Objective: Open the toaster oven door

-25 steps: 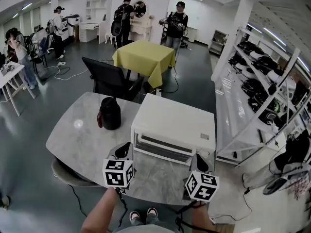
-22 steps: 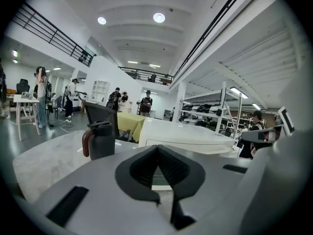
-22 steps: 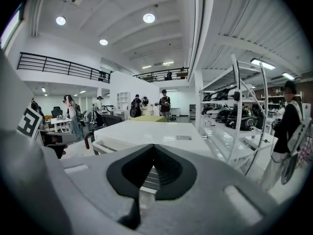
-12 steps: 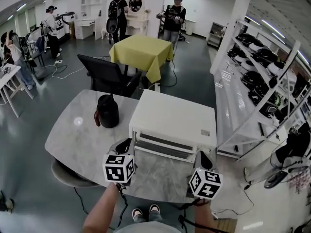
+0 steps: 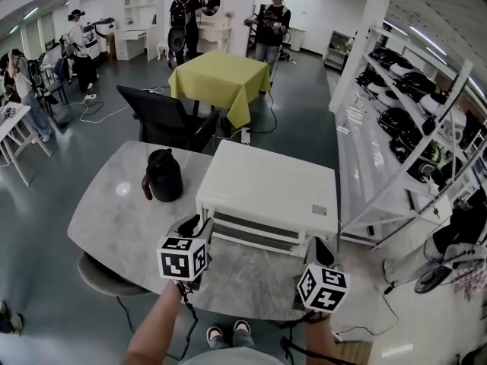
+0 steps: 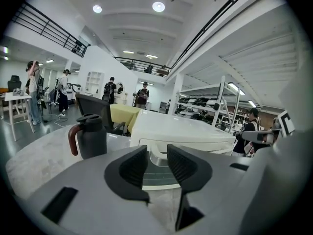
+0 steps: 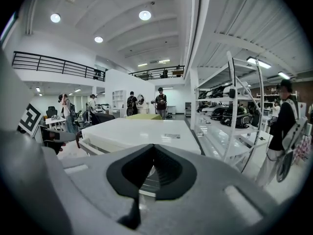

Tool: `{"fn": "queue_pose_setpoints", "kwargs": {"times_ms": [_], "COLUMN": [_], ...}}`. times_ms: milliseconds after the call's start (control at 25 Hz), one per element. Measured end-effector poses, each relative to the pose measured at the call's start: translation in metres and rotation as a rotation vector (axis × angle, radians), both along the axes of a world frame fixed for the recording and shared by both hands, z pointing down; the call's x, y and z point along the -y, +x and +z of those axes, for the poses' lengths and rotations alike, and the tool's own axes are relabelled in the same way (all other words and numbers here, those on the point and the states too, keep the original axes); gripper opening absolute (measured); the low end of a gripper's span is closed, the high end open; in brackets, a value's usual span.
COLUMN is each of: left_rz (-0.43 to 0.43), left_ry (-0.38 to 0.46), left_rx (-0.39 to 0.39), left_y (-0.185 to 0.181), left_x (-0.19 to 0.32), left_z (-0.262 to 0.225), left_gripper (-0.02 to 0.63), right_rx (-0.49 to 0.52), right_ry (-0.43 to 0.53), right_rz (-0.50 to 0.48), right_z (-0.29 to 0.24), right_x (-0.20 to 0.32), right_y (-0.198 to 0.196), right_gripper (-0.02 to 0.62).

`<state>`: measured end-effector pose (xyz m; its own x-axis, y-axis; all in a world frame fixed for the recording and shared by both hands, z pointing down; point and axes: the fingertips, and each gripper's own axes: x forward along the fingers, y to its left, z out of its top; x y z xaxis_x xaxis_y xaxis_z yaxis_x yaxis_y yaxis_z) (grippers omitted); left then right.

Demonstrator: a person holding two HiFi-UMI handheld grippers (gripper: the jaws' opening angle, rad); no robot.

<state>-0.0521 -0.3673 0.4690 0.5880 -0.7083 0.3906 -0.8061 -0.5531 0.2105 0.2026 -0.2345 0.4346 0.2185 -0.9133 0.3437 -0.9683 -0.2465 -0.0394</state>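
- On the desk (image 5: 114, 211), the toaster oven (image 5: 266, 181) is sitting with its front toward us, its door (image 5: 247, 234) looking closed. How is the left hand-held gripper (image 6: 156, 147) standing?
- Its jaws have just been opening. They are standing released, gripping nothing (the handle (image 6: 155, 155) is showing beyond the gap). The right hand-held gripper (image 7: 153, 153) is clenched and empty.
- What are you advising?
- Bringing the open jaws squarely around the handle's middle, closing firmly, then pulling out and down along the hinge arc, keeping clear of the jug (image 5: 163, 176).
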Motion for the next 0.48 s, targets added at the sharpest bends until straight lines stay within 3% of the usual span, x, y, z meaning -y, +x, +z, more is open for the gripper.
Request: {"fn": "queue_pose_setpoints", "kwargs": {"times_ms": [480], "left_rz": [0.014], "left_ry": [-0.086], "left_rx": [0.059], "left_y": [0.018], "left_x": [0.028], "left_z": [0.008], "left_gripper": [0.135], "right_rx": [0.007], "right_ry": [-0.025], "right_rz": [0.037], "right_z": [0.006], "right_x": [-0.002], "right_y": [0.031], "right_gripper": [0.005]}}
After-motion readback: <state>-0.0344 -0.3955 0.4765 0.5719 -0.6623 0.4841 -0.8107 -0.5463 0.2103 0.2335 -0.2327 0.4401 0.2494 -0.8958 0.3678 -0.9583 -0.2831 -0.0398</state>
